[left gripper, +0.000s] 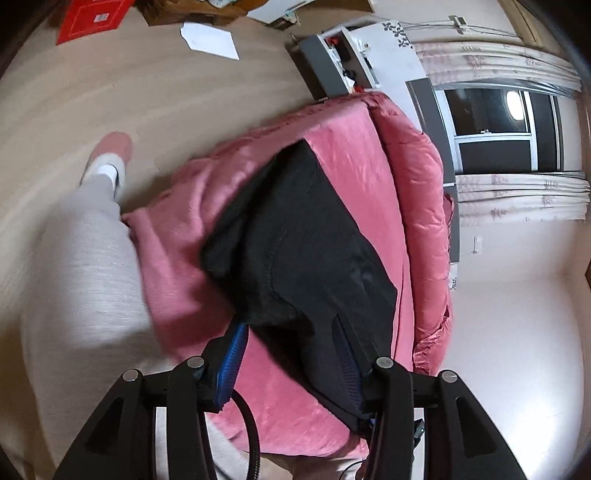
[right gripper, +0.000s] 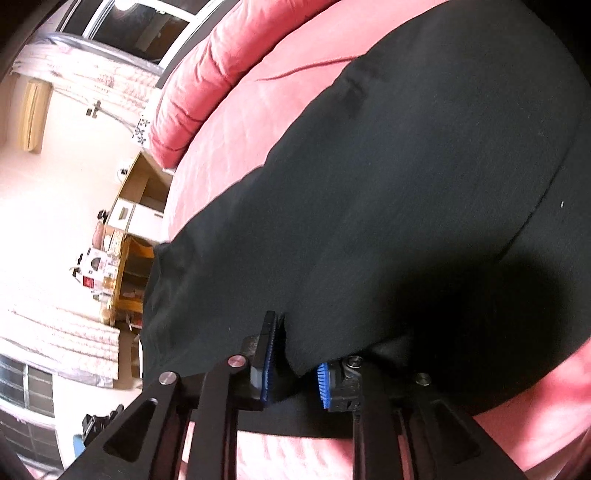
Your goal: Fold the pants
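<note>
Black pants (left gripper: 303, 236) lie on a pink bed cover (left gripper: 343, 136). In the left wrist view my left gripper (left gripper: 295, 354) is above the near end of the pants, its blue-padded fingers (left gripper: 232, 358) spread wide, with black cloth draped over the right finger. In the right wrist view the pants (right gripper: 388, 192) fill most of the frame. My right gripper (right gripper: 295, 373) has its blue pads (right gripper: 267, 365) apart, with an edge of the black cloth hanging between them.
A person's grey-trousered leg (left gripper: 85, 243) and pink slipper (left gripper: 112, 147) stand left of the bed. A red box (left gripper: 94, 18) and white paper (left gripper: 210, 38) lie on the floor. A window (left gripper: 491, 122) and curtains are beyond the bed. Shelves (right gripper: 129, 266) stand by the wall.
</note>
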